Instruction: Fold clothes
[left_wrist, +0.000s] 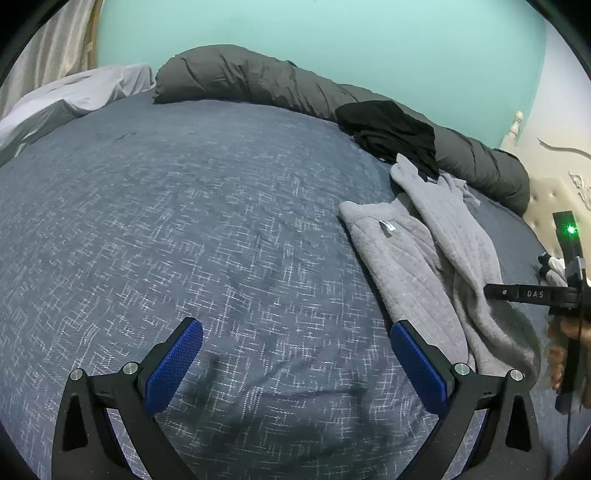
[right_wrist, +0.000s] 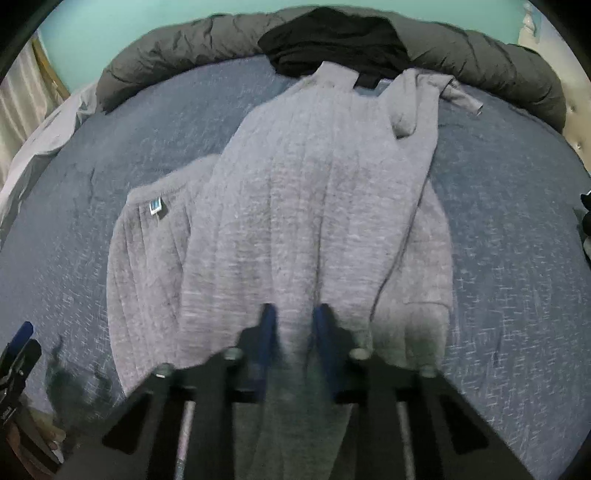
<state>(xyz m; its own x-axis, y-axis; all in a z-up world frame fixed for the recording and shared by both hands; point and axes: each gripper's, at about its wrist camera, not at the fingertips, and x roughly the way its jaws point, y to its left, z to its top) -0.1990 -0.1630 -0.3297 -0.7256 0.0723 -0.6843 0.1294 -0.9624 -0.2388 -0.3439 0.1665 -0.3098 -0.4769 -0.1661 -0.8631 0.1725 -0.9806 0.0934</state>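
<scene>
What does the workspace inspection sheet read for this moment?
Surface: blue patterned bedspread, lightly creased.
Job's things: grey quilted garment spread out, label showing; black garment bunched behind it.
Clutter: dark grey rolled duvet along the wall; pale sheet at far left.
Grippers: left claw open over bare bedspread; right claw shut on the grey garment's near edge.
Cables: thin dark cord on the right tool.
Surroundings: teal wall, tufted headboard.

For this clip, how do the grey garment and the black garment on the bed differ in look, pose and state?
The grey garment is pale, ribbed and spread lengthwise across the bedspread; the black garment is dark and bunched in a heap. The grey garment is pinched by the right gripper at its near edge; the black garment is untouched. The black garment lies against the dark grey duvet roll; the grey garment reaches toward the camera. Neither is folded yet.
</scene>
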